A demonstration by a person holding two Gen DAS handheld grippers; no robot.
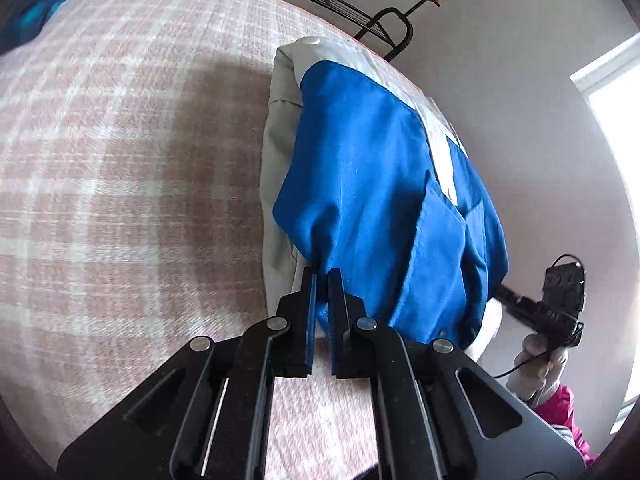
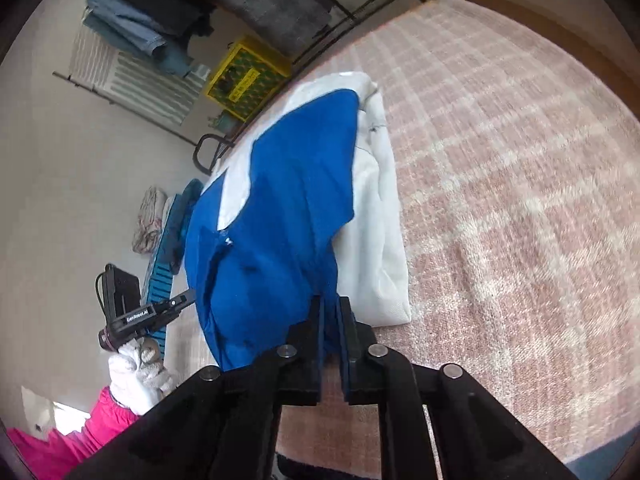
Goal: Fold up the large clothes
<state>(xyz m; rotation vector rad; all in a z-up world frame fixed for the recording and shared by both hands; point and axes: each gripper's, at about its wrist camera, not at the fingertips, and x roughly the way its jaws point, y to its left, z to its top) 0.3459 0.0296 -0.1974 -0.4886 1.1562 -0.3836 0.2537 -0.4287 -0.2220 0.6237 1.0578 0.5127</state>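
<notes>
A large blue and white garment [image 1: 360,168] lies partly folded on a pink checked bed cover [image 1: 120,160]. Its blue layer is raised and drapes over the white part. My left gripper [image 1: 322,276] is shut on the near blue edge. In the right wrist view the same garment [image 2: 280,220] hangs from my right gripper [image 2: 330,308], whose narrow gap is filled with blue cloth, so it is pinched there too. A white-gloved hand [image 2: 136,368] with a pink sleeve holds the left gripper's body at the garment's far side.
The bed cover [image 2: 500,200] stretches wide beside the garment. A black metal rack [image 2: 256,4] with hanging clothes and a yellow crate [image 2: 244,76] stand past the bed's end. Folded cloths [image 2: 150,220] lie on the floor. A bright window [image 1: 616,120] is at the right.
</notes>
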